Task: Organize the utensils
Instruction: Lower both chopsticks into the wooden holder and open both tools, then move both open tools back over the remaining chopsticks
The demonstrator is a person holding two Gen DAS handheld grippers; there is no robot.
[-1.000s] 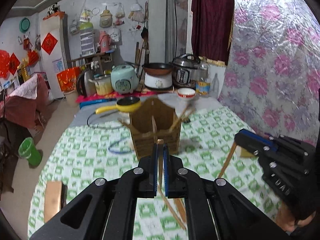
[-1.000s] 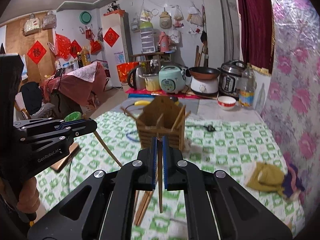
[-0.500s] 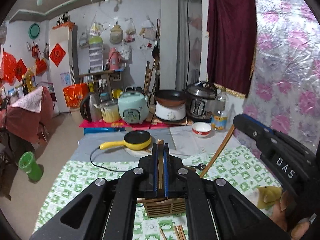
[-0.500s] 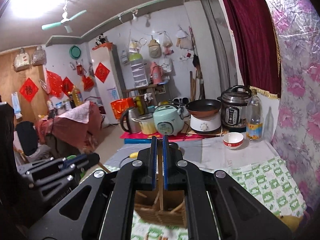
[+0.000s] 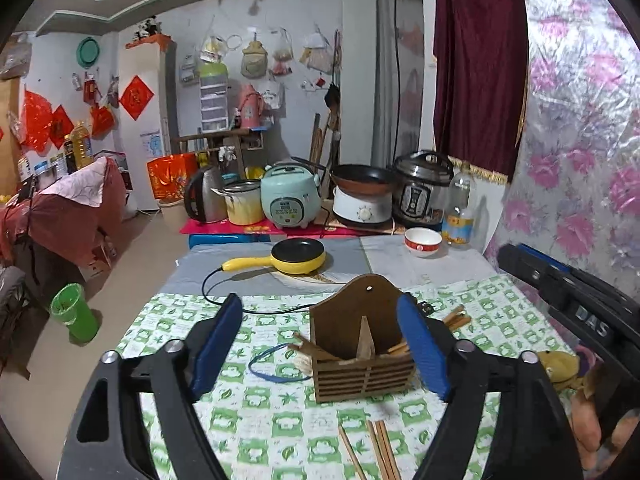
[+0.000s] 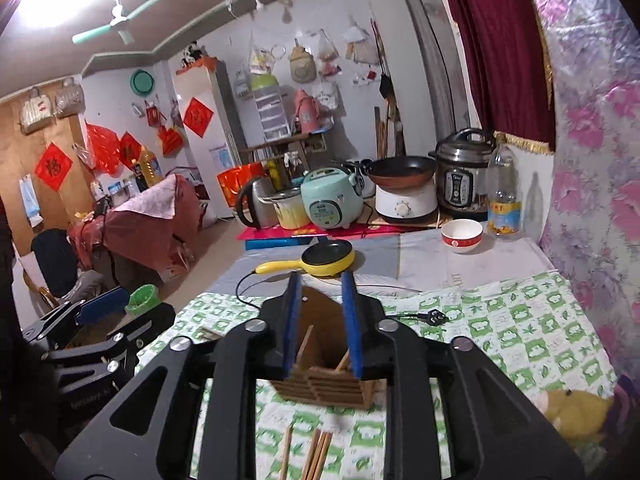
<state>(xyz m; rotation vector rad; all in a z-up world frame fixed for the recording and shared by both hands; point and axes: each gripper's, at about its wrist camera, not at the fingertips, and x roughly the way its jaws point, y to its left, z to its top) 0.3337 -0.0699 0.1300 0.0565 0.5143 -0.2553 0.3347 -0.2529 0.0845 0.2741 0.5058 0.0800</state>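
Both jaws opening, nothing pinched now: left gripper (image 5: 320,354) spread wide, right gripper (image 6: 323,326) part-spread. Chopsticks dropped into wooden holder (image 5: 362,354) mid-frame; loose chopsticks (image 5: 376,454) at bottom edge remain.

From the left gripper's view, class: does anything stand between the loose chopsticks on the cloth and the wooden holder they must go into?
Nothing visible does. The chopsticks lie on bare cloth just in front of the holder, whose top is open. The left gripper, jaws opening, holds nothing.
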